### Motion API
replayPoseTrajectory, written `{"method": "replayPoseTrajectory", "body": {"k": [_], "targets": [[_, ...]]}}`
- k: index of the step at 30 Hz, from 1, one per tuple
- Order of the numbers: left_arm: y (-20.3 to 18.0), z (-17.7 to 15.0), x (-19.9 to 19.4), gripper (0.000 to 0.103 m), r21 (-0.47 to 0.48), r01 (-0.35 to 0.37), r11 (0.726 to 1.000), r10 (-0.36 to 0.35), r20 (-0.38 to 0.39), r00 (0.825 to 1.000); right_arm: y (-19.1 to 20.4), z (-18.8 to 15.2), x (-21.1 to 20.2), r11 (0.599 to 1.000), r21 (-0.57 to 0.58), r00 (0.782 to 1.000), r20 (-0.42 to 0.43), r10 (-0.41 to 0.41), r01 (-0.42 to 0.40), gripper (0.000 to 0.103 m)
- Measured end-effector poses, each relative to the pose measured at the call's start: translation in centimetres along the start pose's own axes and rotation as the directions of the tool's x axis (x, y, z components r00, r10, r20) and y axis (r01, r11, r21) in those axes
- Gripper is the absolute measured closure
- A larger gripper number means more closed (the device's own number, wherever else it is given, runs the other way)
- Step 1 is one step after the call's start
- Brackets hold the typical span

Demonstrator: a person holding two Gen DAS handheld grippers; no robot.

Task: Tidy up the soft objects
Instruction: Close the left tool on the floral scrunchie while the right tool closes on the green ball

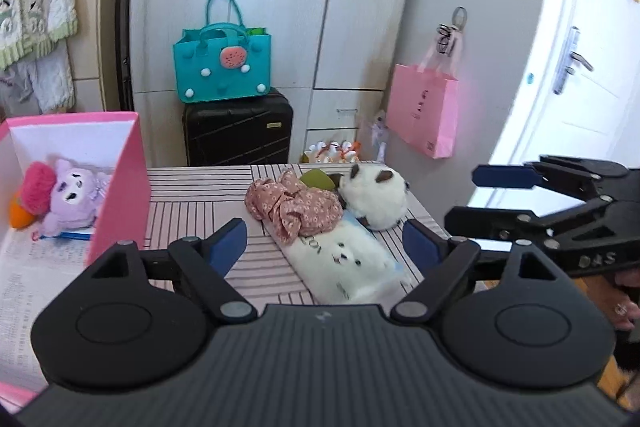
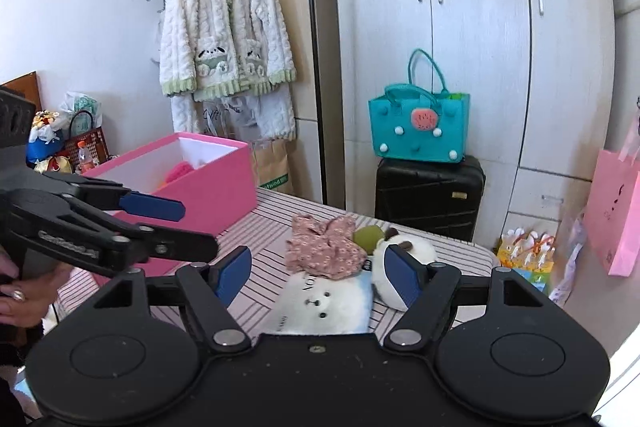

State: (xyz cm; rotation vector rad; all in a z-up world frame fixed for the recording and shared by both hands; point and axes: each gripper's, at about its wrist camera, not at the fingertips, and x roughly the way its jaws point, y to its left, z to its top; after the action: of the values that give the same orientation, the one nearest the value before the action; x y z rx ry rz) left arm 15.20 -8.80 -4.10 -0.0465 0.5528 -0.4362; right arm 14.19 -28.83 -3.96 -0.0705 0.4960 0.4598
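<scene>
Both my tools, left tool [image 1: 324, 247] and right tool [image 2: 316, 277], gape empty. The white bear-print plastic-wrapped pack [image 1: 344, 263] looks light, squashy, slippery; I'd pinch its near end.

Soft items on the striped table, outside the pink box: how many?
4: a floral pink scrunchie, a white round plush right of it, an olive-green item mostly hidden behind both, and a white bear-face pack nearest. More may be hidden.

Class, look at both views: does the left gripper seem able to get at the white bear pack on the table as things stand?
Probably yes. The left gripper is open and empty, the bear pack lies straight ahead between its fingers, and only the floral cloth covers the far end.
</scene>
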Motion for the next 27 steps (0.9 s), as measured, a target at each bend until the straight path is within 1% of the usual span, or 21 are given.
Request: {"method": "replayPoseTrajectory", "body": {"k": [2,5,10,15,18,20,21,23,27], "targets": [[-0.1,0.0,1.4,0.018,-0.018,-0.017,1.000,0.017,0.006,1.000,-1.1,0.1,0.8,1.000,0.025,1.000,-0.007,0.014,-0.014,0.026],[-0.3,0.0,3.7,0.018,-0.019,-0.041,0.999,0.041,0.001,0.999,-2.6,0.3,1.9,0.998,0.055,1.000,0.000,0.024,-0.024,0.027],[0.0,0.4,7.9,0.018,-0.034,-0.066,0.997,0.063,-0.059,0.996,-5.6,1.2,4.5,0.991,0.115,0.997,0.004,0.073,-0.073,0.027],[0.1,0.8,12.2,0.018,-0.018,-0.119,0.993,0.117,-0.105,0.988,-8.1,3.0,8.3,0.982,0.136,0.989,-0.048,0.140,-0.132,0.027],[0.2,0.9,14.2,0.018,-0.010,-0.147,0.989,0.145,-0.109,0.983,-8.9,4.1,10.9,0.980,0.125,0.980,-0.102,0.170,-0.157,0.033],[0.1,0.9,15.4,0.018,0.026,-0.187,0.982,0.189,-0.102,0.977,-9.3,4.7,12.3,0.979,0.118,0.975,-0.128,0.180,-0.165,0.038],[0.1,0.8,16.0,0.018,0.044,-0.197,0.979,0.201,-0.110,0.973,-9.5,5.0,13.0,0.979,0.117,0.972,-0.142,0.185,-0.169,0.040],[0.4,0.8,16.7,0.018,0.042,-0.188,0.981,0.192,-0.140,0.971,-9.9,5.3,14.6,0.977,0.113,0.963,-0.180,0.202,-0.183,0.047],[1.1,0.7,17.5,0.018,-0.005,-0.162,0.987,0.159,-0.170,0.973,-10.3,5.3,17.2,0.971,0.101,0.938,-0.251,0.238,-0.219,0.052]]}}
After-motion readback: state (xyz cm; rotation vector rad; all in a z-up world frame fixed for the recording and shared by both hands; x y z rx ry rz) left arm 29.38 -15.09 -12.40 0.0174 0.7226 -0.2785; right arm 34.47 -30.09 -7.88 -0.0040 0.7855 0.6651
